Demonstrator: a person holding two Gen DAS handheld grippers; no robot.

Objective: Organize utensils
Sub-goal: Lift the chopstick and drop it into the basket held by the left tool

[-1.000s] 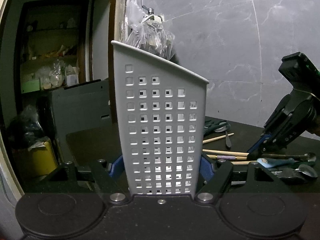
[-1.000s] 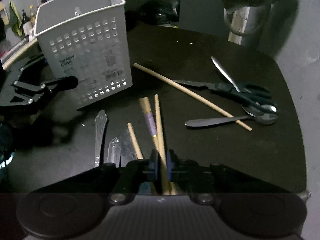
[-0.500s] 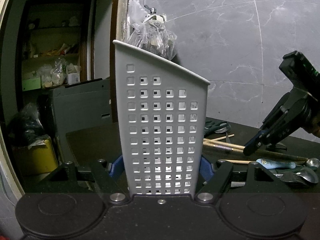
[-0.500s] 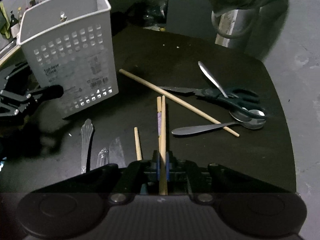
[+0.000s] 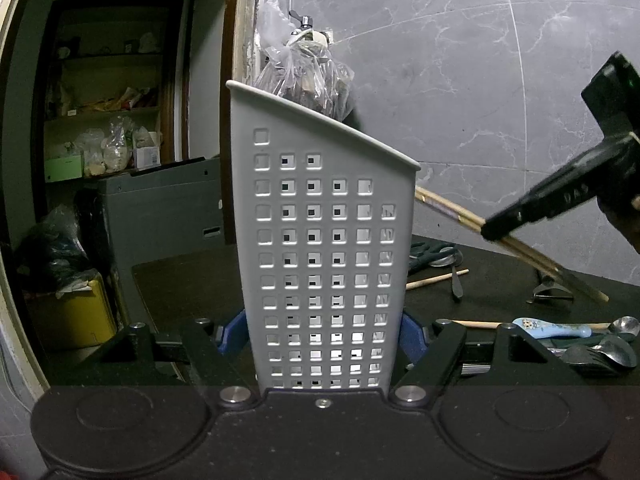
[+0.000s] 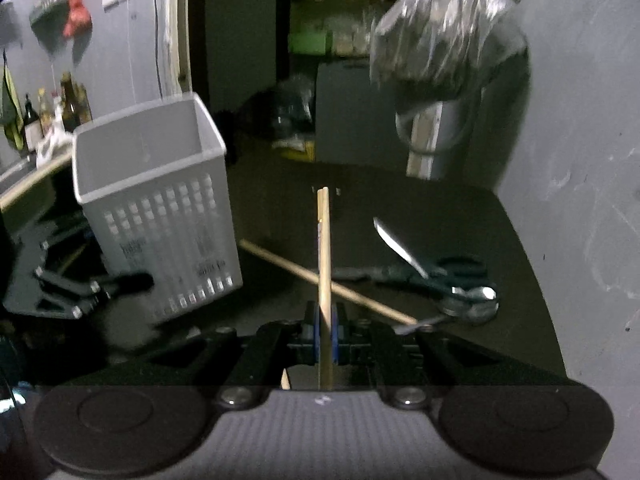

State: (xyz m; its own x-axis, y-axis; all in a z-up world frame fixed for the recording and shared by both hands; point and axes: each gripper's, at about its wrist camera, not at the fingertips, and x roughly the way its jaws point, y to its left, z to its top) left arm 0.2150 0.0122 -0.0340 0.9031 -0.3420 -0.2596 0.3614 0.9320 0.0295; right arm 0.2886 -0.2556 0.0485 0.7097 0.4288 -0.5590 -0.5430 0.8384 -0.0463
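A white perforated utensil basket (image 5: 328, 240) stands upright on the dark table, with my left gripper (image 5: 322, 336) shut on its lower sides by the blue pads. My right gripper (image 6: 325, 320) is shut on a pair of wooden chopsticks (image 6: 323, 232), which are held in the air and point away over the table. In the left wrist view the right gripper (image 5: 520, 220) hangs to the right of the basket with the chopsticks (image 5: 448, 210) slanting toward the basket's rim. In the right wrist view the basket (image 6: 156, 200) is to the left, its mouth open and nothing visible inside.
On the table (image 6: 460, 208) lie a loose chopstick (image 6: 288, 266), black scissors (image 6: 432, 276), spoons (image 6: 472, 304) and a blue-handled spoon (image 5: 552, 328). A plastic bag (image 5: 304, 76) hangs behind the basket. A marble wall (image 5: 500, 100) runs along the table's far side.
My right gripper has lifted the chopstick pair off the table and tipped it up to point more level. The left gripper and the basket have stayed still.
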